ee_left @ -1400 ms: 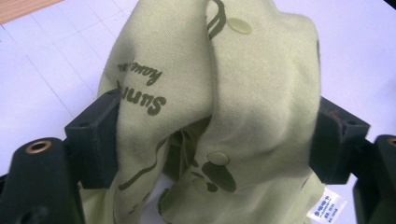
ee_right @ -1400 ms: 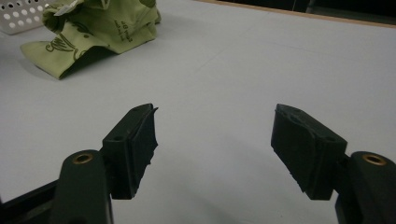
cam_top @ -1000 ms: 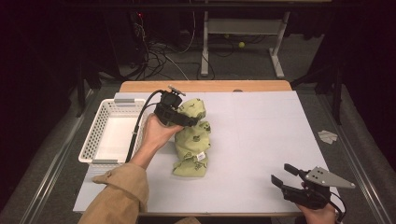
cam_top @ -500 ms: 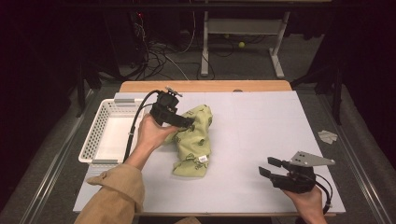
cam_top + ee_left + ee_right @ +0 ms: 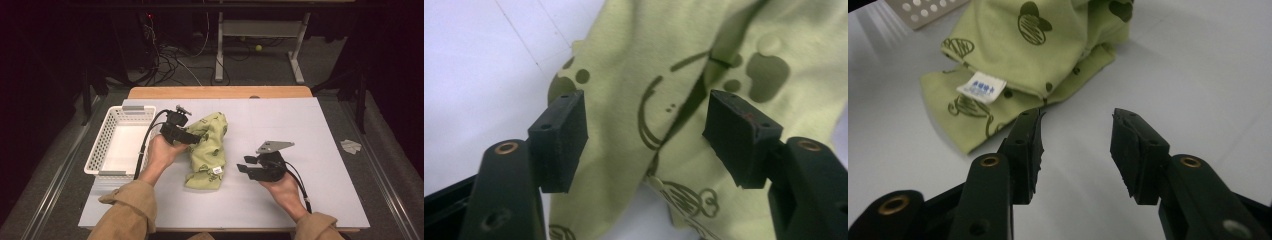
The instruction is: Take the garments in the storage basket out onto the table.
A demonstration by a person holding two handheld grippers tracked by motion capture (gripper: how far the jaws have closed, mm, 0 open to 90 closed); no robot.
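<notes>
The right gripper [image 5: 1075, 150] rises from the bottom edge, its two black fingers [image 5: 1023, 155] apart with only bare white surface [image 5: 1173, 65] between them; the jaws have just been closing. Ahead and to the left lies a crumpled green cloth [image 5: 1048, 45] printed with dark olive shapes, flat on the surface. A small white label [image 5: 980, 86] with blue print sits on its near fold. The left finger's tip is just beside the cloth's near edge. A perforated white basket [image 5: 923, 10] shows at the top left corner

White-covered table [image 5: 300, 145] with wooden far edge, green patterned cloth [image 5: 207, 152], white perforated basket [image 5: 121, 142], seemingly empty
</notes>
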